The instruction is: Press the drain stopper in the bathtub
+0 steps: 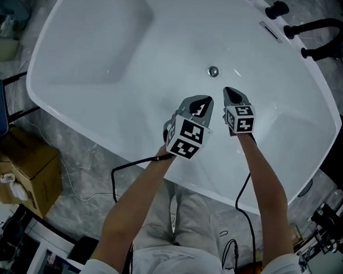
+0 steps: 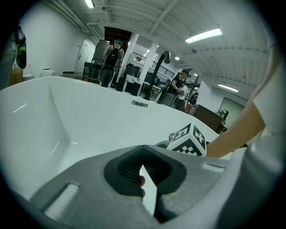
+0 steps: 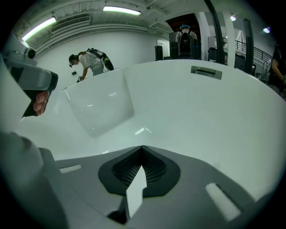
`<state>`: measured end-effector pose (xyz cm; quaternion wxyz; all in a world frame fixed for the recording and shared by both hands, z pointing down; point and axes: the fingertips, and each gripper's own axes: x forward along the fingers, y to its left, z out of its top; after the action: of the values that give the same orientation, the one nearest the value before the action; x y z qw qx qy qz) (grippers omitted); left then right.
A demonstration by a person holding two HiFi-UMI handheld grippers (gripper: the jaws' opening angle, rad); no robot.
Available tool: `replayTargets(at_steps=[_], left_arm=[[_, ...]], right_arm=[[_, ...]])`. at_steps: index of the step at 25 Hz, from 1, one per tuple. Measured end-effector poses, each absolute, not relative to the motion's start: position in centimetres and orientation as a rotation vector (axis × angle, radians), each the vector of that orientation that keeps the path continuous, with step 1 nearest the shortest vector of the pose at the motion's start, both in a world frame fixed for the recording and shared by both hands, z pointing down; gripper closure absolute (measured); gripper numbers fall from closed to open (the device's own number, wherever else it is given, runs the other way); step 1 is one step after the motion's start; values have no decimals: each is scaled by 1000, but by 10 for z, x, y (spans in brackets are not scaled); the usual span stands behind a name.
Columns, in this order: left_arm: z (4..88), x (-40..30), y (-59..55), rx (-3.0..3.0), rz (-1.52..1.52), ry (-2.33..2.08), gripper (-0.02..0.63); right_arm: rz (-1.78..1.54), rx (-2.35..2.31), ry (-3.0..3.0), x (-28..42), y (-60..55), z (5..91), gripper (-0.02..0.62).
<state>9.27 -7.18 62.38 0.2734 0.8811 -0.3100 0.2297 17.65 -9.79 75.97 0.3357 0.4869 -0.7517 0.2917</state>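
The round metal drain stopper [image 1: 213,71] sits in the floor of the white bathtub [image 1: 107,50], seen only in the head view. My left gripper [image 1: 206,100] hovers just below it, jaws shut with nothing between them. My right gripper [image 1: 229,91] hangs beside it to the right, a little nearer the stopper, also shut and holding nothing. In the left gripper view the shut jaws [image 2: 143,150] point at the tub's far wall, with the right gripper's marker cube [image 2: 190,139] beside them. The right gripper view has its shut jaws [image 3: 142,148] over the tub floor.
A black faucet [image 1: 320,32] and knobs stand on the tub's far right rim. An overflow plate [image 3: 206,72] is set in the far wall. A cardboard box [image 1: 26,172] lies on the floor at left. Cables trail below the tub. People stand in the background [image 2: 111,56].
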Motion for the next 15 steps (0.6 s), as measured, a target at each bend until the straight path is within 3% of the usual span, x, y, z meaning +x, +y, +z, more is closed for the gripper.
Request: replayTargets(at_steps=[15], left_arm=[[437,80,-18,2409,578,-847,601]], right_arm=[[732,1247,-2113,150,-38,543,595]])
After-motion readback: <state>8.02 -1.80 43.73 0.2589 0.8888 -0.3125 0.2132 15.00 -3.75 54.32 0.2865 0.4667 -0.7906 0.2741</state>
